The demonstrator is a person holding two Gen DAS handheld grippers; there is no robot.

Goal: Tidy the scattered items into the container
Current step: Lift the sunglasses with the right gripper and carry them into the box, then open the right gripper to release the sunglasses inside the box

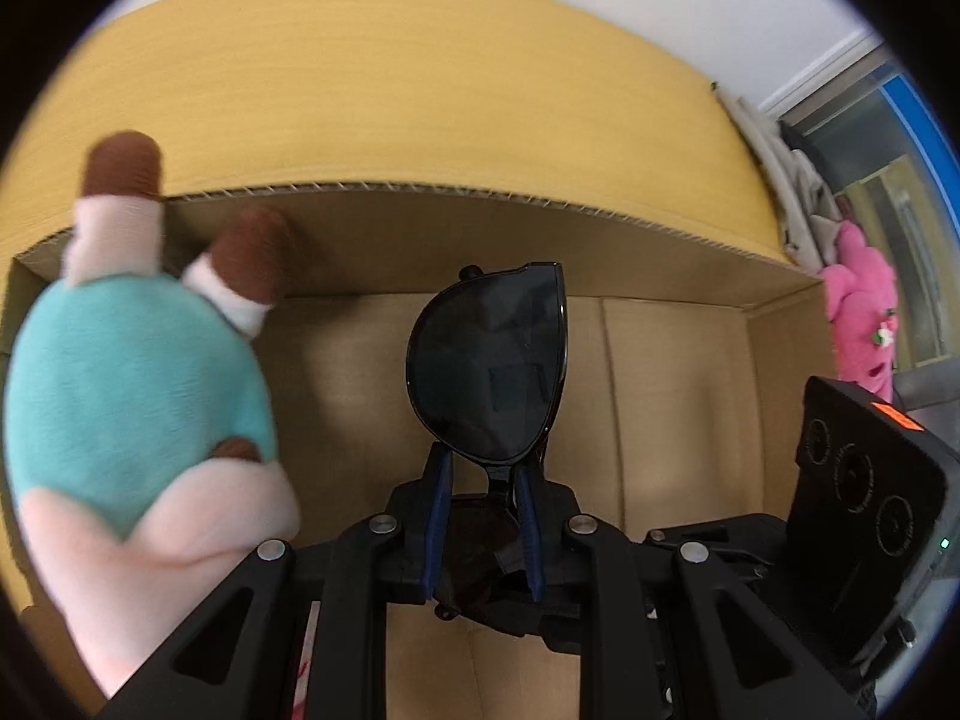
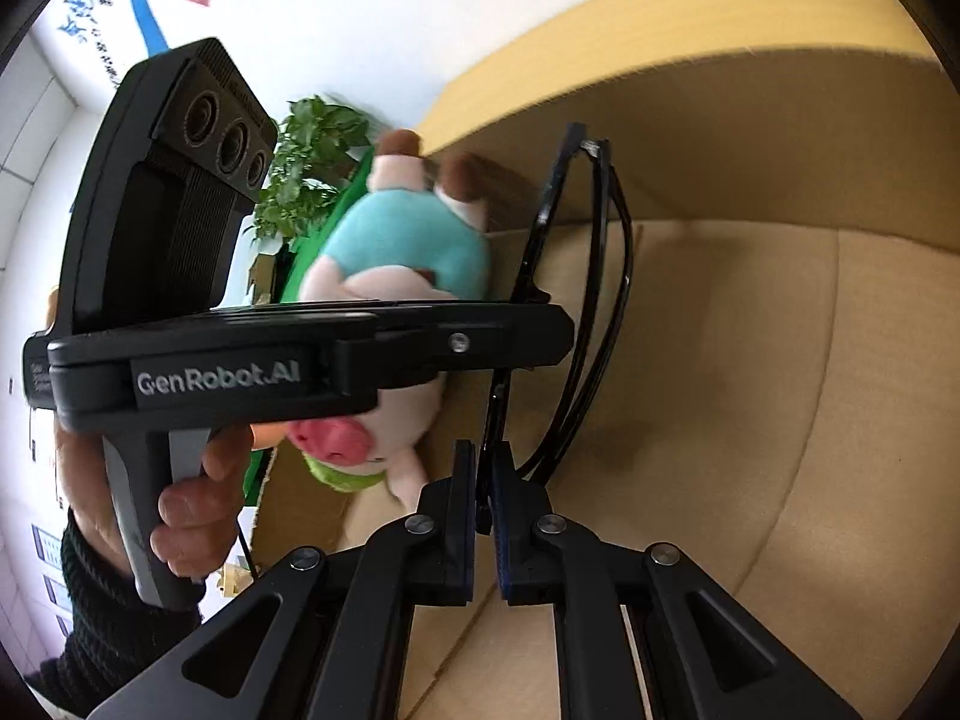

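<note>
The cardboard box (image 1: 420, 189) fills the middle and bottom of both views. It is open at the top and sits on a yellow wooden table (image 1: 390, 90). Its brown floor shows, and I see nothing lying flat on it.

The sunglasses (image 1: 486, 366) are up above the box floor, in the middle of the left view. The left gripper (image 1: 480, 480) has its blue fingers closed tight on them. One dark lens sticks up. In the right view the right gripper (image 2: 485, 498) has its fingers almost together, with the thin black frame pinched between them.

A stuffed pig (image 1: 138, 372) in a blue-green shirt is at the left side of the box, with its brown feet up by the back rim. It is blurry. I cannot tell if it touches the floor of the box.

The left gripper says "GenRobot.AI" in white letters on its side. A hand (image 2: 192, 504) holds its handle and it blocks part of the pig. A wall poster (image 2: 90, 30) at upper left has writing too small to read. The right gripper has an orange sticker (image 1: 894, 417).

A pink stuffed toy (image 1: 861, 312) sits outside the box at the right. A green plant (image 2: 312, 144) stands behind the box.
</note>
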